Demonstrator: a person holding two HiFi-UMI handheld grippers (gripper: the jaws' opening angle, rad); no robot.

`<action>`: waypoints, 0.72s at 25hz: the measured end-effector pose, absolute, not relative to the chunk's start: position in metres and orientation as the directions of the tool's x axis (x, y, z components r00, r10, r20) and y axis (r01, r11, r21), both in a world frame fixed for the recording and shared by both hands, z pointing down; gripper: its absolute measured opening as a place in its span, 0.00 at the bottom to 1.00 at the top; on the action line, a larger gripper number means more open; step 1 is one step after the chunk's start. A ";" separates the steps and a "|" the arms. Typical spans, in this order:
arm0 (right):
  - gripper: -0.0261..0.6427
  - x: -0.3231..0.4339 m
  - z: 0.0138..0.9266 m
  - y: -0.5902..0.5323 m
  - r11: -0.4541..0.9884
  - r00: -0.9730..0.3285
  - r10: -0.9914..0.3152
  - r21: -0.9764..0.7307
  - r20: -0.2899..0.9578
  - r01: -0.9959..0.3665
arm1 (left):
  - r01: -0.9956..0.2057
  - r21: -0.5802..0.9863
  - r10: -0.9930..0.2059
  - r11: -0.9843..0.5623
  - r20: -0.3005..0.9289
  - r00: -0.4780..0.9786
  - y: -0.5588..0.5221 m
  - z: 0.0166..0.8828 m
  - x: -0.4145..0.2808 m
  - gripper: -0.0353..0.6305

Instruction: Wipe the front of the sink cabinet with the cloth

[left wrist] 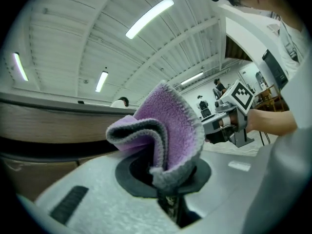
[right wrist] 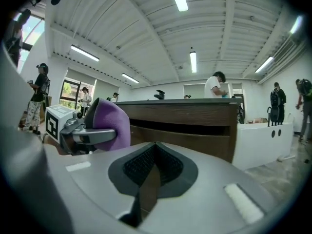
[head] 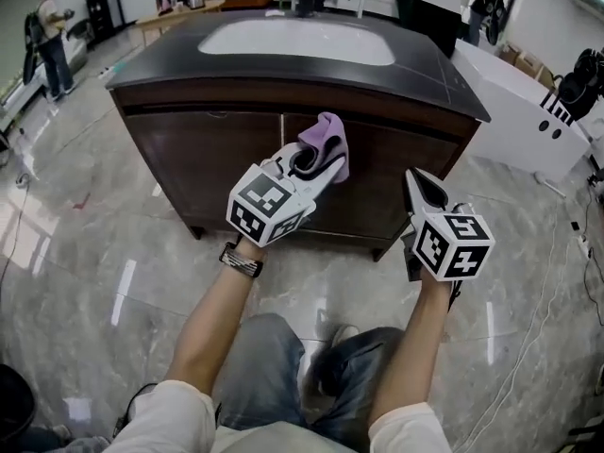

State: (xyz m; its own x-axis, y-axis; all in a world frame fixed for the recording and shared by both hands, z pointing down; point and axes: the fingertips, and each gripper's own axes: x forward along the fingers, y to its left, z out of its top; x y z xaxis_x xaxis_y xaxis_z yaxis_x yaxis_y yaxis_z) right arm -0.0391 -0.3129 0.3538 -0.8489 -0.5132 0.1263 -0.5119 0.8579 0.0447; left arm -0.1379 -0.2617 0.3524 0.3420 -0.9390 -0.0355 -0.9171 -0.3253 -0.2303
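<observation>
The left tongs (head: 316, 166) pinch a purple cloth (head: 327, 142) by its lower fold. This leaves the loose, gray-edged bulk standing up at twelve o'clock from the tips, a soft pad offered toward the sink cabinet (head: 189, 154). That pad sits over the upper part of the dark wooden front, near the seam between the two doors. I cannot tell whether it presses on the wood, though it looks close. Judging by this, the wiping is only at its start. At three o'clock from the left tongs, the right tongs (head: 423, 189) are pressed together on nothing. They are held low and apart from the front, probably so as not to block the cloth's path.
</observation>
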 end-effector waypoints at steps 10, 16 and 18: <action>0.05 -0.170 0.365 -0.240 0.965 -0.958 -0.263 0.019 0.117 -0.263 | -0.978 -0.204 -0.999 -0.029 -0.025 0.035 -0.159 0.357 -0.273 0.13; 0.05 -0.230 0.383 -0.216 0.982 -0.975 -0.187 0.007 0.124 -0.187 | -0.970 -0.172 -0.985 0.173 -0.011 -0.174 -0.089 0.379 -0.355 0.13; 0.05 -0.245 0.389 -0.209 0.988 -0.978 -0.157 0.027 0.139 -0.155 | -0.957 -0.162 -0.970 0.242 -0.014 -0.243 -0.073 0.383 -0.380 0.13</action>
